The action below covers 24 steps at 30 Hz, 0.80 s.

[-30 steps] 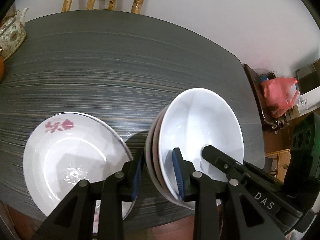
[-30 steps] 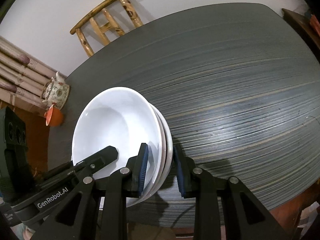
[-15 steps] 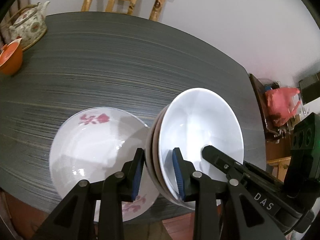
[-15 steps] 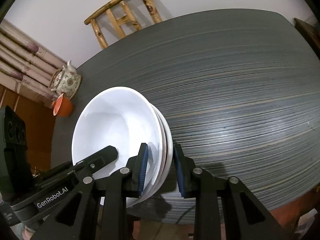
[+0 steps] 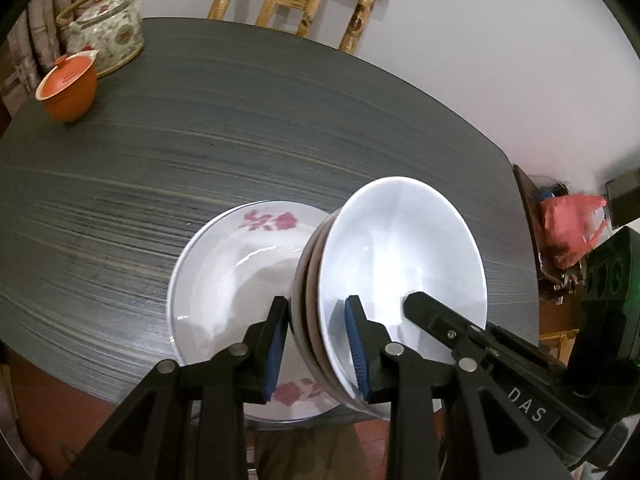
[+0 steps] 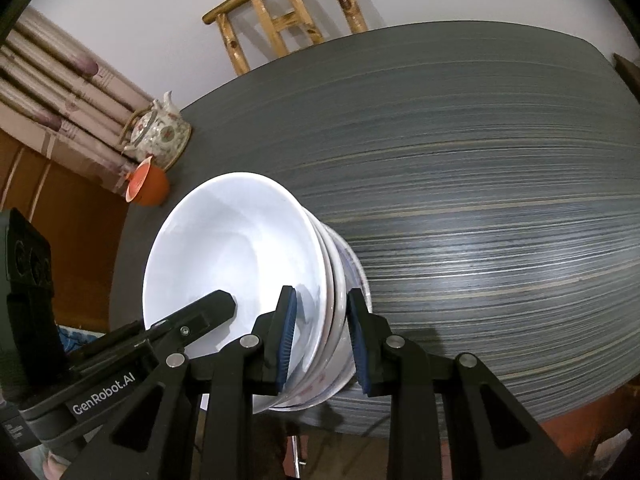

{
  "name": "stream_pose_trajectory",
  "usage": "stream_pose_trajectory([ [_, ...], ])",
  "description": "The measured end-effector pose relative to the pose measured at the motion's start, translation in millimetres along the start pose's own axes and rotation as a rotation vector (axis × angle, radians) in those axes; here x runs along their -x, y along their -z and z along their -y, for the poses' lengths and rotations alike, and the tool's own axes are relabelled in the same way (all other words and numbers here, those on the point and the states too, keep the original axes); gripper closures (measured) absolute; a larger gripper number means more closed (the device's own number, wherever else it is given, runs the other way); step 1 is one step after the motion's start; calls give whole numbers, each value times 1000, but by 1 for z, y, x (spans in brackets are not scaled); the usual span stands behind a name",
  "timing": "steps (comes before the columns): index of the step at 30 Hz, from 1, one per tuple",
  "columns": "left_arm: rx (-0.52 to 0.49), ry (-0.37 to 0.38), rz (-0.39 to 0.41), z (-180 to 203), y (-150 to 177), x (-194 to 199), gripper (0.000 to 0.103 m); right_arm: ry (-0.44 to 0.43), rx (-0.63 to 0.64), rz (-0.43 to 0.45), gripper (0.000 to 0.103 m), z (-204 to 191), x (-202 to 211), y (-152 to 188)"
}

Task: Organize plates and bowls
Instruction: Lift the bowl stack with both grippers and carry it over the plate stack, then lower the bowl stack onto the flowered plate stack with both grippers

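Black fingers w/ blue pads sit nearest in both views. Left gripper (image 5: 316,344): jaws narrowed onto the rim of a stack of bowls (image 5: 400,276), one pad outside, one inside the top bowl; firm clamp. Right gripper (image 6: 322,342): same grip on the opposite rim of that stack (image 6: 248,264). Stack is tilted and carried between the two tools, top bowl plain white, brownish edges showing beneath it.

Under and just left of the stack in the left view lies a white plate (image 5: 232,280) w/ red flower prints, flat on the table (image 5: 200,140) near its front edge. Whether stack touches plate: cannot tell, contact point is hidden by the bowls.

Table surface: dark grey, fine streaked grain, rounded corners. Far left corner holds an orange lidded cup (image 5: 68,88) just beside a floral teapot (image 5: 106,28). Behind the table, a bamboo chair (image 5: 296,4) against a pale wall.

Room, right side: red plastic bag (image 5: 568,228) on a low brown cabinet, partly cut off. Number of bowls in the stack unclear; lower ones mostly hidden.
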<state>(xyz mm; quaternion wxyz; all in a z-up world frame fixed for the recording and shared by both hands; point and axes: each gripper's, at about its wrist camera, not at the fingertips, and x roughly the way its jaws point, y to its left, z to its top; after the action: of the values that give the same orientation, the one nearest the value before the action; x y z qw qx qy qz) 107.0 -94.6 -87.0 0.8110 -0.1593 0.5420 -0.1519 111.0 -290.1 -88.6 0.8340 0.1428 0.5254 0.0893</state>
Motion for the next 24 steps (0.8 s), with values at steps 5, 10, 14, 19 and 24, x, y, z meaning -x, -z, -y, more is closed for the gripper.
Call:
stream_pose_trajectory([
  [5, 13, -8, 5, -14, 4, 3, 74, -8, 13, -11, 78, -11, -7, 6],
  [10, 25, -17, 5, -29, 7, 4, 74, -13, 22, -23, 78, -21, -15, 10],
  [14, 35, -21, 4, -34, 9, 1, 74, -15, 29, -34, 78, -25, -21, 13],
  [19, 43, -24, -1, -45, 11, -2, 74, -17, 36, -47, 78, -30, -30, 13],
  [24, 51, -29, -10, -48, 12, -10, 74, -18, 40, -61, 78, -33, -39, 14],
])
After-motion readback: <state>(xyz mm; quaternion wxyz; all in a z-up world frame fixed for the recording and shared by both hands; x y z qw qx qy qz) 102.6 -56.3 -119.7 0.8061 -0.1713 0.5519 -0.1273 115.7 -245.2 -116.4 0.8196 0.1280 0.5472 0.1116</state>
